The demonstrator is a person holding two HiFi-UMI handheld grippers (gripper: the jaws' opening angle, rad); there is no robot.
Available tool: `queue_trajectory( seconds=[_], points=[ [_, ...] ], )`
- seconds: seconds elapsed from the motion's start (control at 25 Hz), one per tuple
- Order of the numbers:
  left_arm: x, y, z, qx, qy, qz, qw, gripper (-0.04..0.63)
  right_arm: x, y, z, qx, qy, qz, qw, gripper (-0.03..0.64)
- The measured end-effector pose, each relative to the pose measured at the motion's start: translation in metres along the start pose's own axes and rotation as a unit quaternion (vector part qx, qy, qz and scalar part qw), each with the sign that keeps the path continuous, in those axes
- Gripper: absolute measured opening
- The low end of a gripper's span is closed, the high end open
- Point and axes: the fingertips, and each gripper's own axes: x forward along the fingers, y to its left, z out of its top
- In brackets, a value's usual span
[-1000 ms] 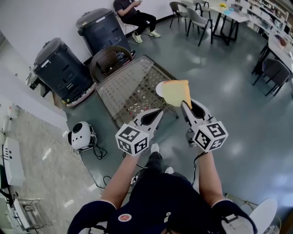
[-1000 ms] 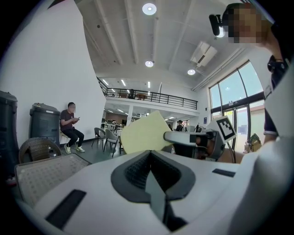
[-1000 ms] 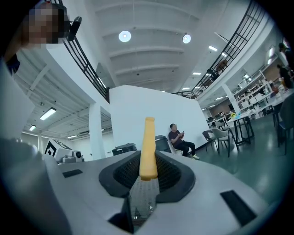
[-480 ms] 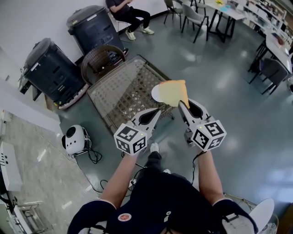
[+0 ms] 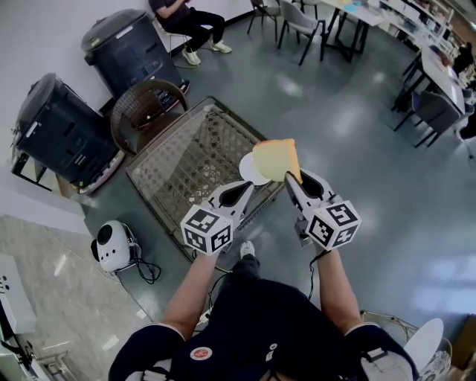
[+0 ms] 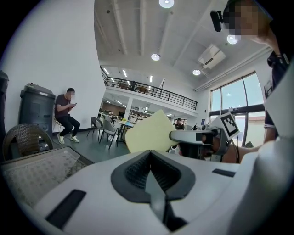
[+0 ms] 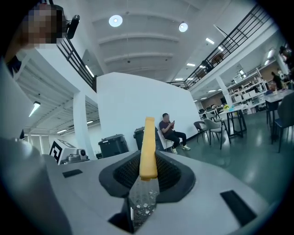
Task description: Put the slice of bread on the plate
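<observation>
My right gripper is shut on a yellow slice of bread, which stands on edge between the pads. The slice hangs over the near right edge of a wire-mesh table. A white plate shows there, half covered by the bread. My left gripper points at the plate from just short of it, jaws shut with nothing between them. In the left gripper view the bread and the right gripper show just ahead. I cannot tell whether the left gripper touches the plate.
Two dark bins and a wicker chair stand beyond the mesh table. A white round device with a cable lies on the floor at left. A seated person and tables with chairs are far back.
Both grippers have moved toward the mesh table and lower. The bread, still held, now overlaps the white plate more. The left jaws stay shut.
</observation>
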Motion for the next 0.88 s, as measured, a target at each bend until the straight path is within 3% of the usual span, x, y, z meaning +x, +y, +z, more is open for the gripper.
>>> queue_trajectory(
  seconds=[0.4, 0.88],
  points=[
    [0.027, 0.073, 0.007, -0.031, 0.019, -0.023, 0.9991, 0.006, 0.066, -0.028, -0.001, 0.021, 0.024, -0.042, 0.999, 0.091],
    [0.047, 0.102, -0.009, -0.059, 0.035, -0.011, 0.9976, 0.006, 0.105, -0.055, -0.022, 0.037, 0.067, -0.046, 0.996, 0.091]
  ],
)
